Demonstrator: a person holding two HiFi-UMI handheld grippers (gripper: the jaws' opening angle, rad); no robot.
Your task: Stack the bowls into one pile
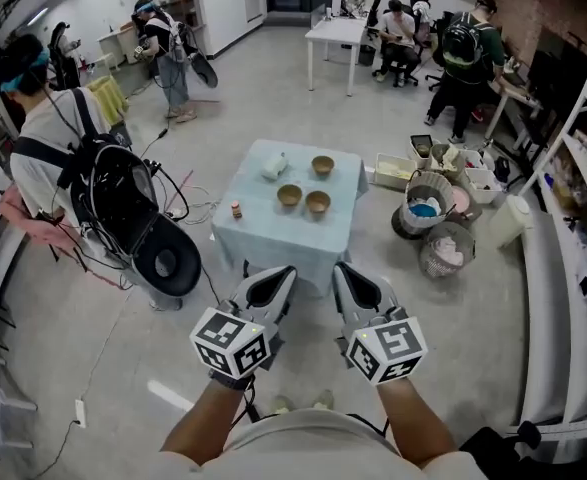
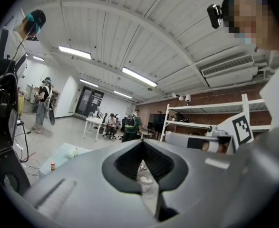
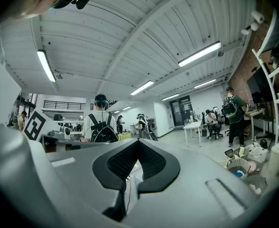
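Nearest, the left gripper [image 1: 271,280] and right gripper [image 1: 351,280] hang closed and empty, well short of the desk [image 1: 263,233]. Three bowls [image 1: 290,195] sit apart there. Stacking seems unstarted, so the next move is to step closer.

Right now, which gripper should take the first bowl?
Right, narrowly. Left gripper and right gripper are both shut, empty, short of the table; the front right bowl and back bowl lie rightward.
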